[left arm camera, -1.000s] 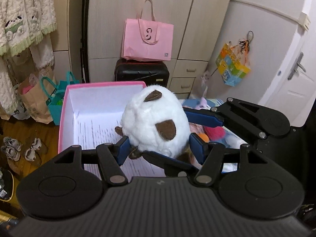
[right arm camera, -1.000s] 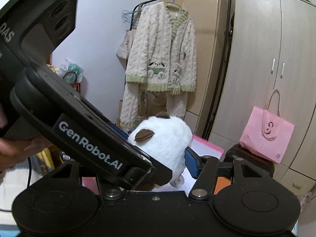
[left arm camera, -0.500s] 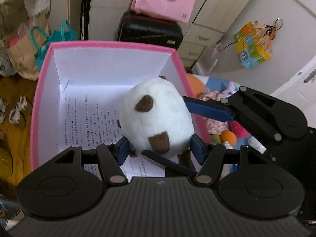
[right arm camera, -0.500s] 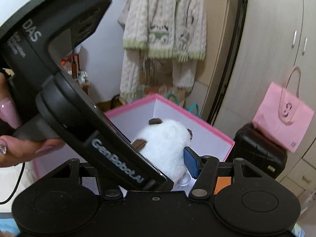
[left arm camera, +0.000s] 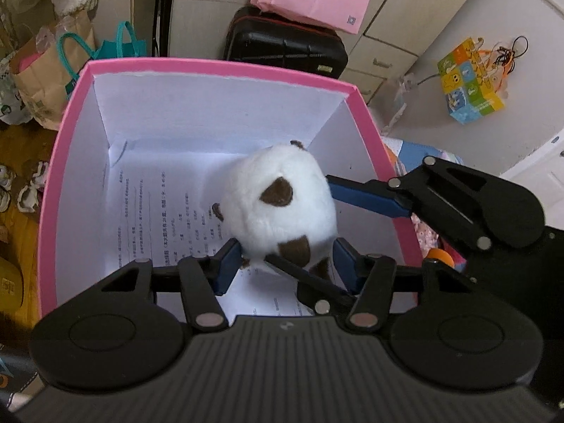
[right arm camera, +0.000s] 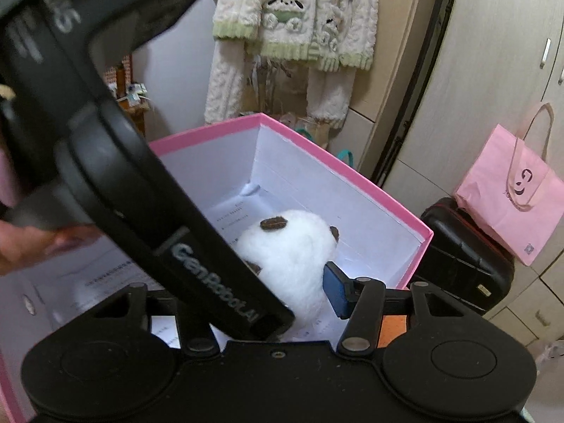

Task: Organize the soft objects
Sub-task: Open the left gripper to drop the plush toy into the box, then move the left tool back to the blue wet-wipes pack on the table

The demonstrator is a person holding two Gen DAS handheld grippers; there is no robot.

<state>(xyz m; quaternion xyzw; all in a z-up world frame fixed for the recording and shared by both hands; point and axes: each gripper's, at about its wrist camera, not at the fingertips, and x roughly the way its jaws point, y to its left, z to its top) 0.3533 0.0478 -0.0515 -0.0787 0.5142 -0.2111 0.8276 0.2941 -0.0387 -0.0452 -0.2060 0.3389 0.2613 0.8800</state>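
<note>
The pink box (left arm camera: 225, 70), white inside with printed sheets (left arm camera: 155, 218) lining its floor, fills the scene, and the white plush toy (left arm camera: 282, 208) with brown patches sits low inside it toward the right wall, carried between both tools. The left gripper (left arm camera: 286, 261) and the right gripper (right arm camera: 299, 296) each clamp the toy with blue pads sunk in its fur, both having just squeezed tighter. By my reading the placing step is nearly done: next the toy needs settling onto the sheets, then both grippers spread together and lift out clear of the pink rim
</note>
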